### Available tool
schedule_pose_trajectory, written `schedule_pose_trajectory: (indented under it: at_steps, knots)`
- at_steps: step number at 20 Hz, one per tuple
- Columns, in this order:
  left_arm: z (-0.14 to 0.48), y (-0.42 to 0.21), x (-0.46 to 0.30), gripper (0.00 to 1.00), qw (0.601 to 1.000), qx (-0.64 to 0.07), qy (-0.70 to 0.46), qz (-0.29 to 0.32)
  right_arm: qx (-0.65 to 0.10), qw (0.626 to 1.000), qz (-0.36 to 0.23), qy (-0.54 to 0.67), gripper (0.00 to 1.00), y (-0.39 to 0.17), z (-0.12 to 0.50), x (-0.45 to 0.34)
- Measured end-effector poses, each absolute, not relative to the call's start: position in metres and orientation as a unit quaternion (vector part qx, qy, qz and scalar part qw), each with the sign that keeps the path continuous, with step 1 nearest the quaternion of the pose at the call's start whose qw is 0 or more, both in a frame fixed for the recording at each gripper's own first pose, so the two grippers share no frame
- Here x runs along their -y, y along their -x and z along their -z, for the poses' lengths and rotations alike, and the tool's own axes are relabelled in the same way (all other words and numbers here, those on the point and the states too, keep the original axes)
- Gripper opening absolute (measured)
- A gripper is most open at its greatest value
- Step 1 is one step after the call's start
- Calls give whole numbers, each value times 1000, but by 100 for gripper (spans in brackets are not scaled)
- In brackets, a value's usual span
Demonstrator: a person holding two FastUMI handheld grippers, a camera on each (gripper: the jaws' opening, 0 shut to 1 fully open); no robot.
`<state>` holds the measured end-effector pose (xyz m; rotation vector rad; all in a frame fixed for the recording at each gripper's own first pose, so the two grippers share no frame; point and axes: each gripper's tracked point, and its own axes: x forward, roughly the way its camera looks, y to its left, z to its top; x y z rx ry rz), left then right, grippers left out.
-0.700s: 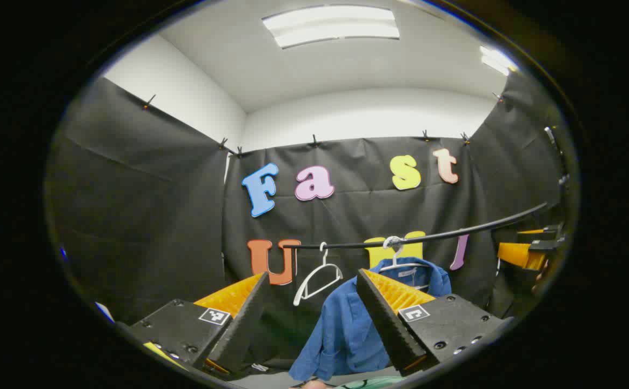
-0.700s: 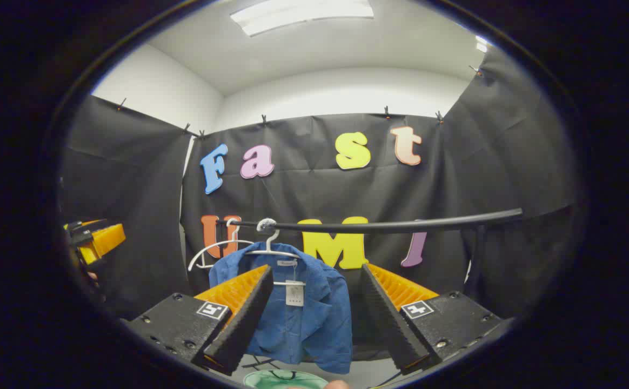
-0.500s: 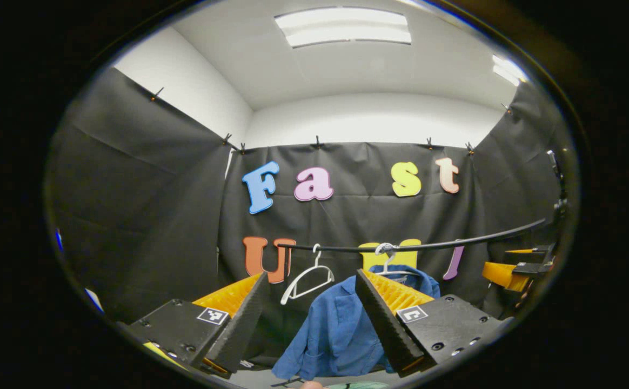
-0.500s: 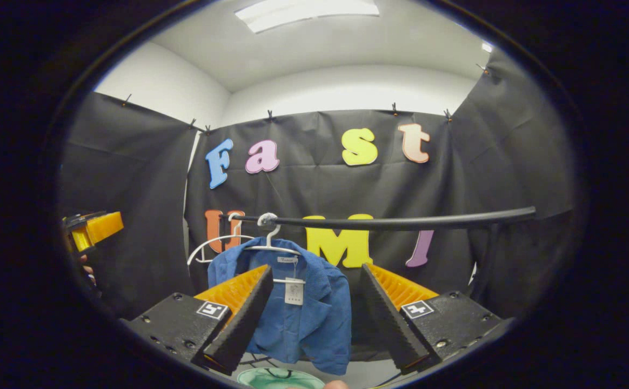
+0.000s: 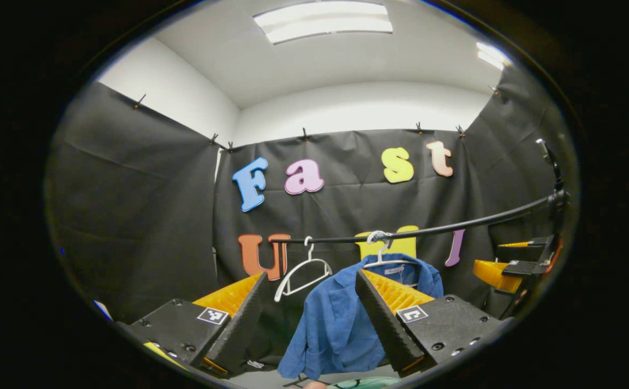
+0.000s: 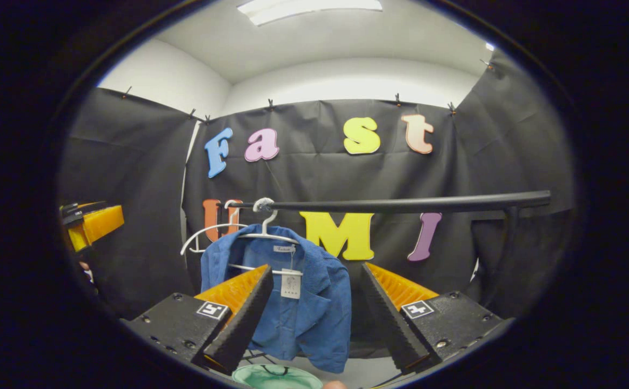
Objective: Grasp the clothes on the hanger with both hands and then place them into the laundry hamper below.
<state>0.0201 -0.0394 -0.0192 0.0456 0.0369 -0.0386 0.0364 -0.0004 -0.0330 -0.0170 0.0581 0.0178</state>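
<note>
A blue jacket (image 6: 303, 308) hangs on a white hanger (image 6: 263, 235) from a black rail (image 6: 401, 205); the left gripper view has the jacket (image 5: 336, 324) right of centre, part hidden behind a finger. My left gripper (image 5: 309, 319) is open, well short of the jacket. My right gripper (image 6: 309, 319) is open too, with the jacket seen between its fingers but farther off. The green rim of the hamper (image 6: 276, 375) peeks in below the jacket. The right gripper (image 5: 501, 267) appears at the left gripper view's right edge, and the left gripper (image 6: 90, 224) at the right gripper view's left edge.
A second, bare white hanger (image 5: 303, 270) hangs on the rail (image 5: 428, 231) left of the jacket. The rail's upright post (image 6: 503, 254) stands at the right. Black cloth walls close in the booth on three sides.
Both views have shifted slightly: the rail and jacket sit a little higher in the right gripper view. Both grippers stay open and apart from the jacket.
</note>
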Motion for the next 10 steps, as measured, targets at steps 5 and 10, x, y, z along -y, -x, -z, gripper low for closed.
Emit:
schedule_pose_trajectory:
  at_steps: [5, 10]
  knots:
    - [46, -44, 37, 100, 998, -40, -10, 50, -60, 998, 23, 0, 100, -57, 63, -15]
    - [87, -64, 32, 100, 994, -74, 4, 82, -102, 993, 53, -13, 100, -81, 103, -37]
